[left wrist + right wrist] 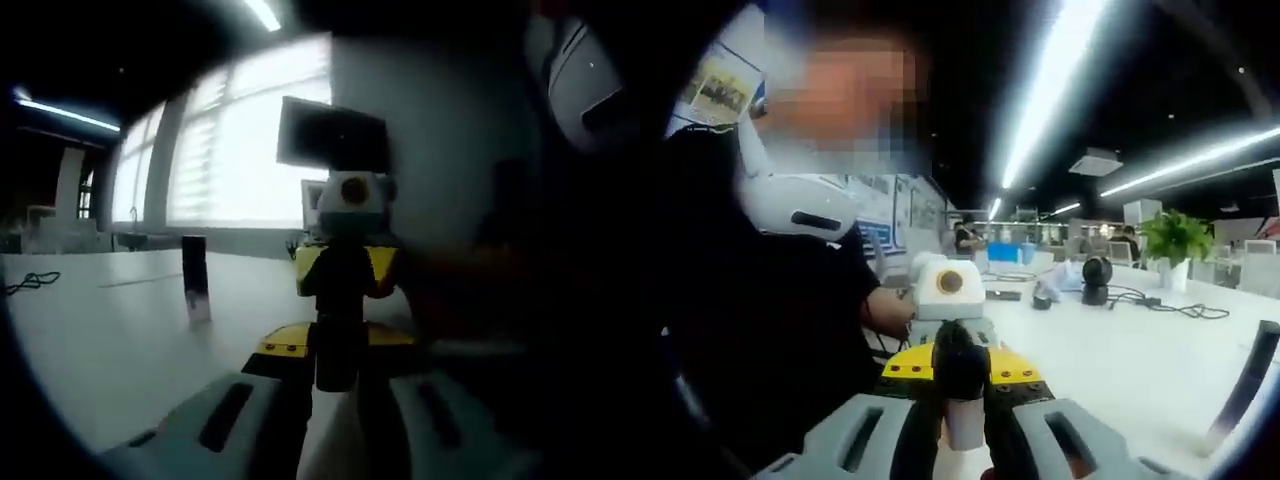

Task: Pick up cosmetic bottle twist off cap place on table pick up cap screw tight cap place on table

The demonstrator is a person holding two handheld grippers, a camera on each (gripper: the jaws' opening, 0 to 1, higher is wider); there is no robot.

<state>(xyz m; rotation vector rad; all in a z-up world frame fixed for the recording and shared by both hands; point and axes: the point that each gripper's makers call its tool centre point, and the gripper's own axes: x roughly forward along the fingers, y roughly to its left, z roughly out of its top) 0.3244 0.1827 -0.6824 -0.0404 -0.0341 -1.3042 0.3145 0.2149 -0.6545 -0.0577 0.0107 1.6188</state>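
Bottle: cosmetic bottle (962, 405) held between both grippers above the desk, long axis running from one gripper to the other; dark rounded cap (960, 366) toward the left gripper, pale smooth body toward the right gripper.
Bottle, left gripper view: dark upright silhouette (338, 330), detail lost against the bright window.
Right gripper (962, 440): grey jaws clenched on the pale body.
Left gripper (335, 400): pale jaws closed on the bottle's dark end.
Desk (1140, 365): white, smooth, matte.
Farther off: potted plant (1176, 240); black cable (1160, 303); dark slim upright block (195, 275).
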